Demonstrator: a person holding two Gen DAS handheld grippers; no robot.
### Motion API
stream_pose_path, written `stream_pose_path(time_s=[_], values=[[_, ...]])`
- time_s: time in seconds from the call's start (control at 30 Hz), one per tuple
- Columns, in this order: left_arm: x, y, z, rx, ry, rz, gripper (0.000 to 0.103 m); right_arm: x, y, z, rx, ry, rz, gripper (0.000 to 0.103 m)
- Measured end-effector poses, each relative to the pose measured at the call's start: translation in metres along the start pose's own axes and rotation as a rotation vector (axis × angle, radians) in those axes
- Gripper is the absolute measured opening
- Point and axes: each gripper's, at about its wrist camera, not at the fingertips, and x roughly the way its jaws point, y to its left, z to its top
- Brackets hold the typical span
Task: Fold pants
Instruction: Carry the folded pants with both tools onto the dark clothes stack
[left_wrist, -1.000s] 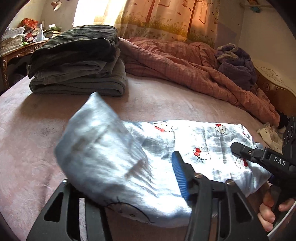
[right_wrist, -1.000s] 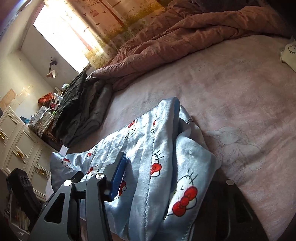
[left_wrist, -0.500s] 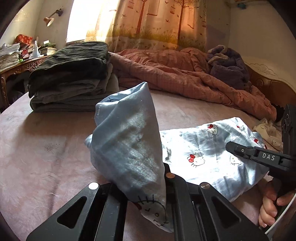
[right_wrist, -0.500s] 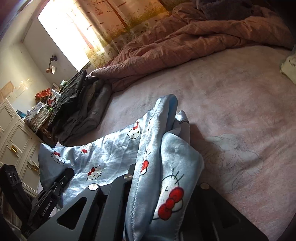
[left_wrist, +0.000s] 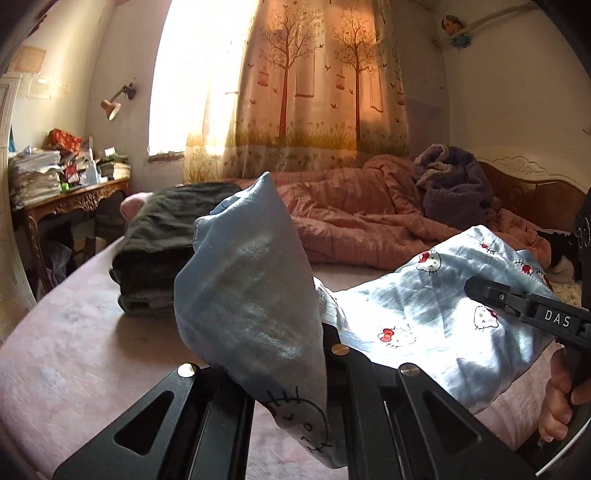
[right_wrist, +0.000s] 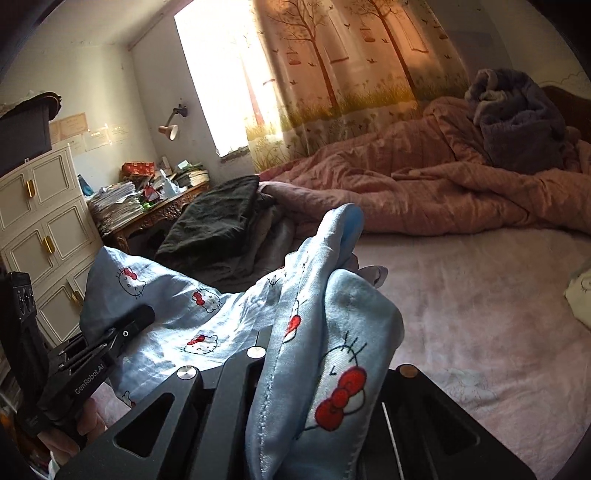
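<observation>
The light blue Hello Kitty pants (left_wrist: 436, 317) hang stretched between both grippers, lifted above the pink bed sheet (left_wrist: 81, 354). My left gripper (left_wrist: 291, 373) is shut on one end of the pants, which bunches up over its fingers and hides the tips. My right gripper (right_wrist: 314, 369) is shut on the other end of the pants (right_wrist: 332, 354), fabric folded up between its jaws. The right gripper also shows at the right of the left wrist view (left_wrist: 517, 302). The left gripper shows at the left of the right wrist view (right_wrist: 122, 332).
A stack of folded dark clothes (left_wrist: 166, 251) lies at the far left of the bed. A rumpled pink quilt (left_wrist: 362, 221) and purple blanket (left_wrist: 454, 184) lie along the far side. A cluttered desk (left_wrist: 70, 199) and white drawers (right_wrist: 40, 229) stand left of the bed.
Both grippers closed on the pants ends, then rose and tilted up, lifting the pants off the sheet. The views now look level across the room.
</observation>
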Motion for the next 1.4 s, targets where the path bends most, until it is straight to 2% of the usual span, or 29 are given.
stream_pose_path(time_s=[0.2, 0.37, 0.57, 0.63, 0.7, 0.77, 0.83, 0.9, 1.0, 1.03, 1.17, 1.33, 1.4], values=[[-0.008, 0.036, 0.055, 0.033, -0.136, 0.061, 0.005, 0.009, 0.051, 0.053, -0.095, -0.124, 0.049, 0.005], [0.011, 0.077, 0.100, 0.040, -0.227, 0.108, 0.005, 0.037, 0.082, 0.104, -0.114, -0.237, 0.130, 0.005], [0.059, 0.144, 0.137, 0.015, -0.335, 0.120, 0.005, 0.113, 0.115, 0.159, -0.114, -0.330, 0.194, 0.005], [0.082, 0.170, 0.145, 0.044, -0.377, 0.099, 0.005, 0.149, 0.120, 0.176, -0.060, -0.320, 0.237, 0.005], [0.107, 0.194, 0.147, 0.063, -0.388, 0.134, 0.005, 0.185, 0.123, 0.188, 0.011, -0.334, 0.257, 0.005], [0.131, 0.218, 0.138, 0.044, -0.380, 0.134, 0.005, 0.220, 0.129, 0.190, 0.016, -0.344, 0.234, 0.005], [0.157, 0.242, 0.119, -0.019, -0.359, 0.105, 0.005, 0.257, 0.133, 0.184, 0.003, -0.315, 0.202, 0.005], [0.189, 0.259, 0.098, -0.049, -0.300, 0.071, 0.005, 0.296, 0.138, 0.167, -0.065, -0.250, 0.141, 0.005], [0.234, 0.264, 0.079, 0.003, -0.197, 0.136, 0.005, 0.352, 0.138, 0.148, -0.127, -0.112, 0.057, 0.005], [0.242, 0.267, 0.074, -0.013, -0.182, 0.123, 0.005, 0.364, 0.133, 0.140, -0.106, -0.075, 0.050, 0.005], [0.250, 0.273, 0.067, -0.036, -0.130, 0.108, 0.009, 0.389, 0.124, 0.121, -0.136, -0.034, -0.004, 0.005], [0.249, 0.273, 0.070, -0.043, -0.090, 0.107, 0.016, 0.388, 0.115, 0.120, -0.118, -0.011, -0.007, 0.005], [0.249, 0.277, 0.073, -0.055, -0.073, 0.110, 0.025, 0.388, 0.115, 0.120, -0.120, -0.001, -0.014, 0.005]])
